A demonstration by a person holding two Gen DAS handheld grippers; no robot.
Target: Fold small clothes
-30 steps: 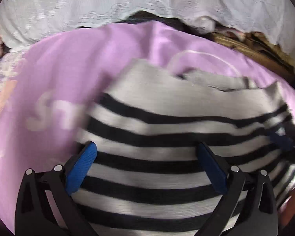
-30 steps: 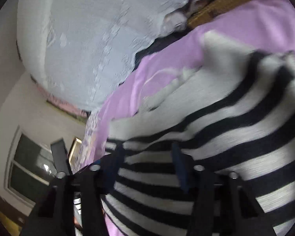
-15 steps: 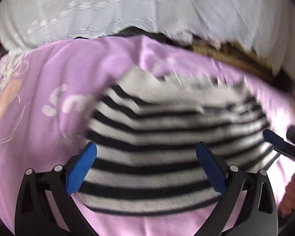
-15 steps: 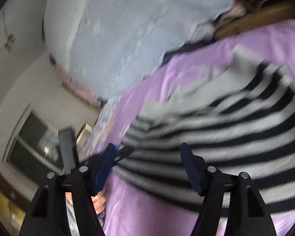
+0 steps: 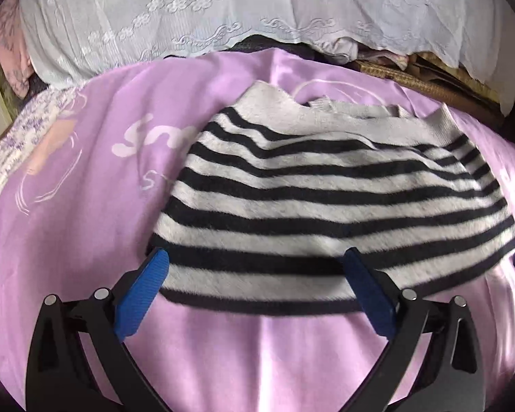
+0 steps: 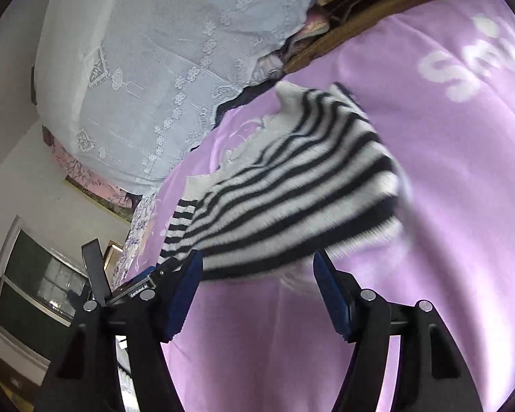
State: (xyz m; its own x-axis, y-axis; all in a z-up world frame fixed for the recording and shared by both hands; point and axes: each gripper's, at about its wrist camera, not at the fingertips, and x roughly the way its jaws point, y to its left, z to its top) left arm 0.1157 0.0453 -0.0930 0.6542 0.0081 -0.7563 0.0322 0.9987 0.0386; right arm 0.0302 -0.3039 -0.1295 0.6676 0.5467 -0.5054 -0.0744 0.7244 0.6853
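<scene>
- Purple blanket (image 5: pixel 86 240) with white lettering covers the surface in both of your views; a white lace cloth (image 5: pixel 189 17) hangs across the top of the left view and the upper left of the right view.
- Only your right view shows the room: a pale wall and a dark window (image 6: pixel 34 285) at lower left, plus the other gripper's body poking in beside the left finger.
- Only your left view shows the whole sweater (image 5: pixel 326 199), lying folded at frame centre, its hem near the bottom and its plain white neck edge toward the top.
- In the right view the sweater (image 6: pixel 292 189) runs diagonally through the centre, blurred at its right end.
- Your left gripper (image 5: pixel 257 285) points steeply down, jaws spread wide, blue pads (image 5: pixel 144 292) over the hem's two ends, nothing pinched.
- Your right gripper (image 6: pixel 257 285) tilts down more gently; its jaws have just been opening, stand apart, and hold nothing, with the sweater's edge just beyond the tips.
- Sweater is fuzzy knit, black and white stripes; pads are ribbed blue, fingers black plastic with silver rivets.
</scene>
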